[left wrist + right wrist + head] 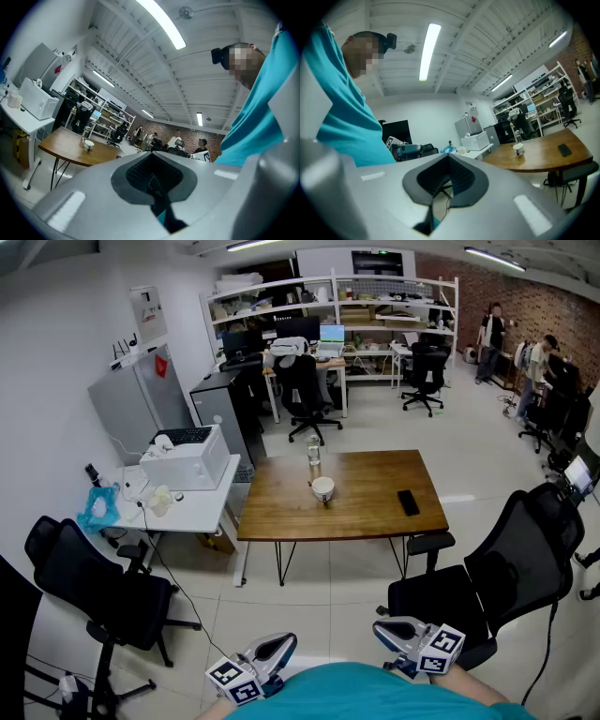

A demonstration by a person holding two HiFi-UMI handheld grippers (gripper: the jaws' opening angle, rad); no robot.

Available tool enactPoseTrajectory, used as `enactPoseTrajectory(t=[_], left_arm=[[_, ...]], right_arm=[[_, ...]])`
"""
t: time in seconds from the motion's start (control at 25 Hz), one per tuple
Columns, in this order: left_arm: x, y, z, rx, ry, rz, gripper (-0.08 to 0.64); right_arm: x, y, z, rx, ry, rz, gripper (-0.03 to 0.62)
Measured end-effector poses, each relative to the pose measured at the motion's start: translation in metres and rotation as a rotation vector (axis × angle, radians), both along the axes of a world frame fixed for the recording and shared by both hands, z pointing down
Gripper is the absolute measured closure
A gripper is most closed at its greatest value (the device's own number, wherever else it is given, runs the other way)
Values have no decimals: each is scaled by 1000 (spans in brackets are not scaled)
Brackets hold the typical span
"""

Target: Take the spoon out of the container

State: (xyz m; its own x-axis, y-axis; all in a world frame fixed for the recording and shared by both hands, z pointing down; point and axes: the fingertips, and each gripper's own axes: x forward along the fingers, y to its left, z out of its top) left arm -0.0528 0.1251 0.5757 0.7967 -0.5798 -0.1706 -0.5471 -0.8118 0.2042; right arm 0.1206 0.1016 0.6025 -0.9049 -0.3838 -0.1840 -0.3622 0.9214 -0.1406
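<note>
Both left gripper (281, 645) and right gripper (386, 630) are shut, empty. The twelve o'clock container's (322, 488) likely light, slick spoon is best pinched by its handle.

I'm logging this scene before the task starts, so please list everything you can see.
Table: one, brown wood, middle of the room.
Cup: one, white, on the table; contents too small to tell.
Bottle: one, clear, on the table behind the cup.
Phone: one, black, table's right side.
Side desk: one, white, left of the table.
Boxy machine: one, white, on the side desk.
Office chairs: two nearby, black, left and right foreground; more at the far desks.
People: two, far right by the brick wall.
Left tool: one, grey, shut, empty, bottom edge.
Right tool: one, grey, shut, empty, bottom edge.
</note>
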Motion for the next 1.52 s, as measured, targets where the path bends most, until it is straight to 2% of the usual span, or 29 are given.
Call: enactPoseTrajectory(t=[0.44, 0.6, 0.76, 0.88, 0.96, 1.08, 1.2, 1.28, 1.36, 1.52], left_arm=[[99, -11, 15, -15, -10, 54, 560], [107, -32, 18, -17, -23, 65, 560], [98, -65, 29, -39, -14, 67, 560], [77, -106, 34, -17, -13, 78, 560], [47, -144, 38, -16, 15, 71, 560], [-33, -222, 25, -13, 63, 67, 560], [-105, -291, -23, -10, 73, 83, 560], [-126, -330, -42, -12, 66, 94, 560], [-137, -371, -40, -25, 65, 105, 560], [-158, -459, -3, -43, 54, 111, 560]], right_arm=[[83, -4, 10, 9, 11, 8, 591], [95, -24, 17, -2, 3, 22, 591], [83, -60, 23, -12, -2, 27, 591], [62, -99, 23, -5, 12, 31, 591], [36, -134, 25, 5, 25, 41, 591], [-32, -204, 17, -6, 42, 72, 591], [-90, -267, -29, -23, 53, 98, 591], [-106, -306, -54, -18, 63, 115, 591], [-114, -345, -62, -12, 64, 128, 591], [-142, -422, -34, -26, 81, 132, 591]])
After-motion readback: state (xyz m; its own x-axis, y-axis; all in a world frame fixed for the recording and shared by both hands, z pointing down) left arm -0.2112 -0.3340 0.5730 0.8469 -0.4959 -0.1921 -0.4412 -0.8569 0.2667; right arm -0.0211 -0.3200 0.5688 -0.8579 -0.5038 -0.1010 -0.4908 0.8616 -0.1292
